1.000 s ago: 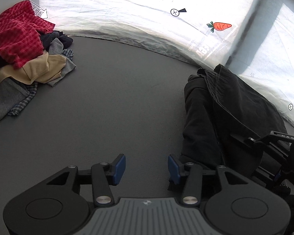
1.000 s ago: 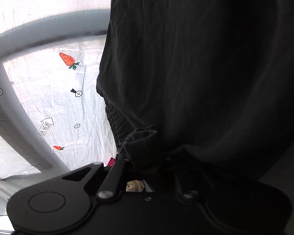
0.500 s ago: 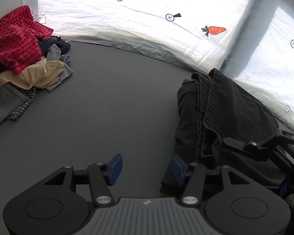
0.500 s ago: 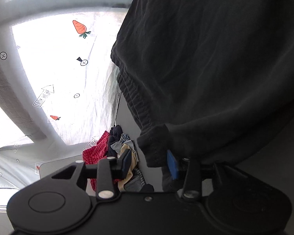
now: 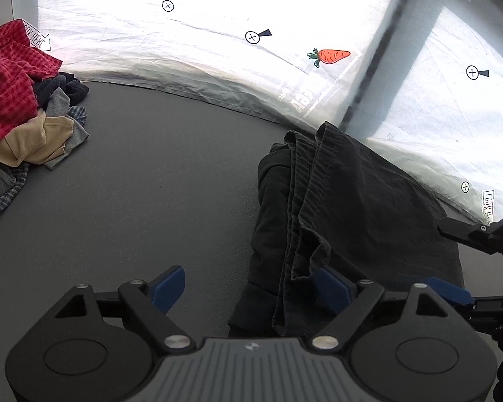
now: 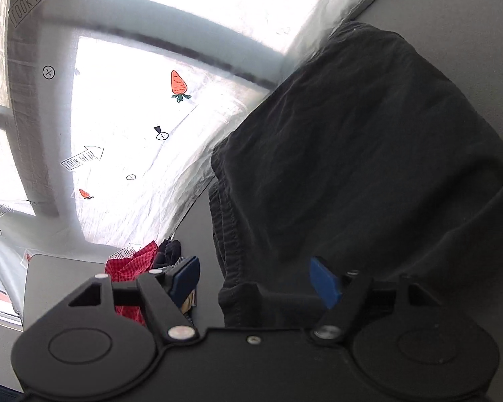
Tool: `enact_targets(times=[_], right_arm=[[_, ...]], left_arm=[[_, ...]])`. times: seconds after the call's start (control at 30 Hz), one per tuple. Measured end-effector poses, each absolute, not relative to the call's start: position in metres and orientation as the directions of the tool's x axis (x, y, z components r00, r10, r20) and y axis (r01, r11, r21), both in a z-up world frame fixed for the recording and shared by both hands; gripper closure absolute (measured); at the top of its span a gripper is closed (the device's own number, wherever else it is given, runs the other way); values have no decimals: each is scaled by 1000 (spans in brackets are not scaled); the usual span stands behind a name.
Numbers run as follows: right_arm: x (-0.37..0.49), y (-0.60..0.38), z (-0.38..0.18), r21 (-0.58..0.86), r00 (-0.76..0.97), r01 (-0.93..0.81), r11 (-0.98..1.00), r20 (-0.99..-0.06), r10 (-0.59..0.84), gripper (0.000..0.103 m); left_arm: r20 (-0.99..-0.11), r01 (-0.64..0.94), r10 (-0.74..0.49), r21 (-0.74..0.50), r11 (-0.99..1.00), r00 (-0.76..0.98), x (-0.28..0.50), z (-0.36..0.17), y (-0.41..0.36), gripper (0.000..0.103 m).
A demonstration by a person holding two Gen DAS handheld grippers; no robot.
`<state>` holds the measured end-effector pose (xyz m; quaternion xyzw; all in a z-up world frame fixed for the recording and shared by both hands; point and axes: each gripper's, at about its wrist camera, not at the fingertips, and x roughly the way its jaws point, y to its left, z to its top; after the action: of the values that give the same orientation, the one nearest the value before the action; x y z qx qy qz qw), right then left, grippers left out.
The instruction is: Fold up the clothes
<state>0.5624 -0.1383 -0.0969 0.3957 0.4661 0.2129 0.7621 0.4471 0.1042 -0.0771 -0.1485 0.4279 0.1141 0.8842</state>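
A folded black garment (image 5: 345,207) lies on the grey table near the white sheet at the back right; it also fills the right wrist view (image 6: 369,154). My left gripper (image 5: 251,288) is open at the garment's near edge, its right blue pad (image 5: 332,289) against the cloth, its left pad over bare table. My right gripper (image 6: 255,279) is open just above the garment's near hem, holding nothing. It shows at the right edge of the left wrist view (image 5: 479,261).
A pile of unfolded clothes (image 5: 20,107), red checked, tan, grey and plaid, lies at the far left of the table; it also shows in the right wrist view (image 6: 134,264). A white crinkled sheet (image 5: 218,43) with carrot and arrow stickers borders the back edge.
My right gripper has opened and let go of the black garment, which now lies folded on the table. My left gripper moved right, to the garment's edge.
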Motion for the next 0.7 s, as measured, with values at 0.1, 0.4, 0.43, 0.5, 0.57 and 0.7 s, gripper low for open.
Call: enact_targets(times=[0.1, 0.4, 0.43, 0.5, 0.57, 0.7], right_arm=[[564, -153, -85, 637, 548, -30, 770, -634, 546, 20], [622, -211, -133, 366, 615, -81, 927, -714, 336, 8], [626, -209, -142, 376, 600, -80, 923, -721, 346, 8], [633, -206, -160, 395, 572, -78, 916, -735, 365, 8], [641, -206, -167, 409, 558, -103, 907, -731, 393, 7], [647, -192, -173, 444, 517, -146, 884, -727, 451, 4]], left_arm=[[-786, -288, 81, -127, 949, 613, 468, -82, 96, 8], [-814, -243, 51, -113, 963, 579, 529, -115, 111, 5], [-818, -241, 50, -110, 964, 573, 535, -120, 113, 5], [-824, -238, -16, -182, 954, 566, 542, -128, 124, 2], [-829, -256, -88, -269, 929, 552, 546, -137, 136, 1], [-815, -280, -200, -401, 872, 543, 548, -154, 150, 0]])
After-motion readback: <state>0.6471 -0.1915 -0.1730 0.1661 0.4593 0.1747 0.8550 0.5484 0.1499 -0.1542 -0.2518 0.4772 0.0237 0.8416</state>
